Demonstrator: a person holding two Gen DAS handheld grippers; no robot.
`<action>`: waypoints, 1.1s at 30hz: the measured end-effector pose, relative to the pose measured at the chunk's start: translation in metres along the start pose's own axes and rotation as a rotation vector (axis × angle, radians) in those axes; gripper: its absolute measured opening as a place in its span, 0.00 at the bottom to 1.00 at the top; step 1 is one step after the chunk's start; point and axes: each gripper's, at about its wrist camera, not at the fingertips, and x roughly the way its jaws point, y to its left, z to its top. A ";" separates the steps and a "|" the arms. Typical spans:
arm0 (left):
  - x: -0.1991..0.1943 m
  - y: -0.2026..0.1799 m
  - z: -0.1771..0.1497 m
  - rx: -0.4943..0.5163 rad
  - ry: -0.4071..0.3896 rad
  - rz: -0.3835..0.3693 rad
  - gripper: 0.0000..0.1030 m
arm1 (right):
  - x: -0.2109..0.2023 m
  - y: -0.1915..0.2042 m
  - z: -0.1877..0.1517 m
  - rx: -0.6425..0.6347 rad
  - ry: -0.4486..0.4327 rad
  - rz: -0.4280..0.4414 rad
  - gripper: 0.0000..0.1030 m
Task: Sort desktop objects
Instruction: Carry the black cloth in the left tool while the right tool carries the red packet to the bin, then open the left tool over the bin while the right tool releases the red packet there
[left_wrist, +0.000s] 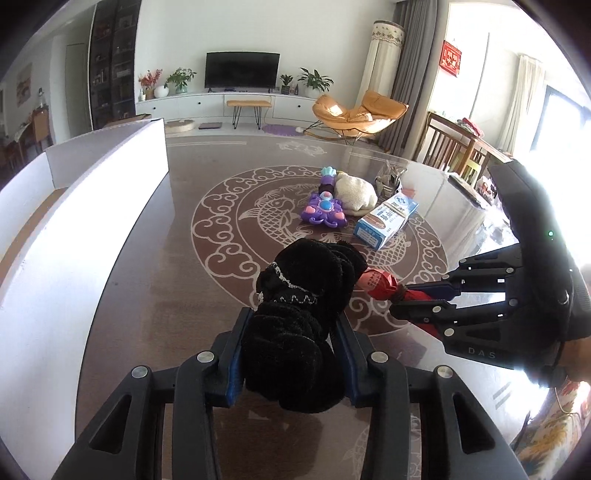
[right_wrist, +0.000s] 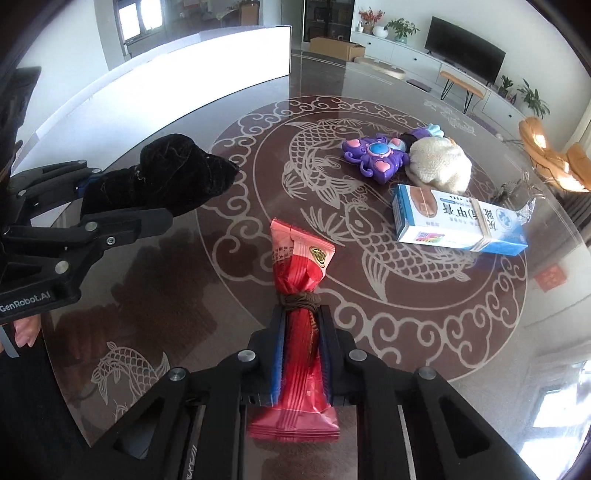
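Two hand-held tongs work over a round glass surface (right_wrist: 436, 317) patterned with carp and cloud scrolls. The left tongs (left_wrist: 291, 347) grip a black velvety cloth bundle (left_wrist: 299, 314) trimmed with a thin silver chain, pads pressed on both its sides. The right tongs (right_wrist: 301, 354) are clamped on a red plastic packet (right_wrist: 299, 280) tied round the middle with brown string; its near end sticks out behind the pads. In the left wrist view the two held things nearly meet, the packet just right of the bundle. Farther across the surface, well apart from both tongs, lie a purple toy (right_wrist: 375, 157), a cream knitted pouch (right_wrist: 439, 166) touching it, a blue-and-white box (right_wrist: 458, 221) and some crumpled silver wrapping (left_wrist: 389, 177). A white open box (left_wrist: 110, 177) stands along the left side.
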 end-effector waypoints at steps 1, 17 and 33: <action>-0.013 0.004 0.001 -0.014 -0.020 0.002 0.40 | -0.005 0.002 0.005 -0.006 -0.011 -0.001 0.17; -0.133 0.260 0.024 -0.428 -0.029 0.370 0.40 | -0.053 0.183 0.217 -0.151 -0.262 0.291 0.17; -0.100 0.251 -0.015 -0.447 0.025 0.421 0.77 | 0.006 0.213 0.209 -0.114 -0.301 0.162 0.81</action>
